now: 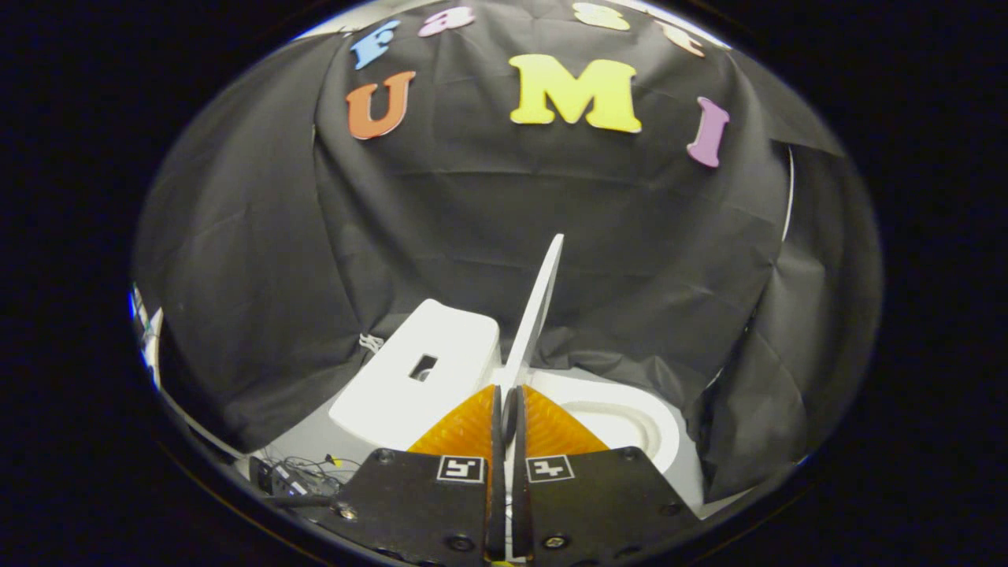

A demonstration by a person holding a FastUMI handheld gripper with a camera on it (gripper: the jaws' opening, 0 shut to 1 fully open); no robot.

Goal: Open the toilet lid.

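Two gripper (pixel 508 391) fingers reached forward from the camera, each carrying a small square marker on its dark base plate. They were drawn almost together, and the thin lower edge of the toilet lid (pixel 538 309) sat pinched in the narrow slot between their tips, both pads appearing to press on it. To the left of the base plates, low down, a tangle of cables (pixel 303 471) and a small dark device lay on a pale floor (pixel 307 437).

Just beyond the fingertips the white lid stood raised, seen edge-on as a slim blade that leaned slightly to the right and rose against the dark backdrop. Left of the lid lay the white tank (pixel 413 378), its flat top showing a small rectangular opening. Right of the lid, the toilet seat (pixel 638 417) curved around the open bowl; what the bowl held could not be made out.

Behind the toilet, black cloth (pixel 441 213) draped the booth's wall in folds and pooled on the floor around the base. At the far left edge a sliver of brighter room showed past the cloth
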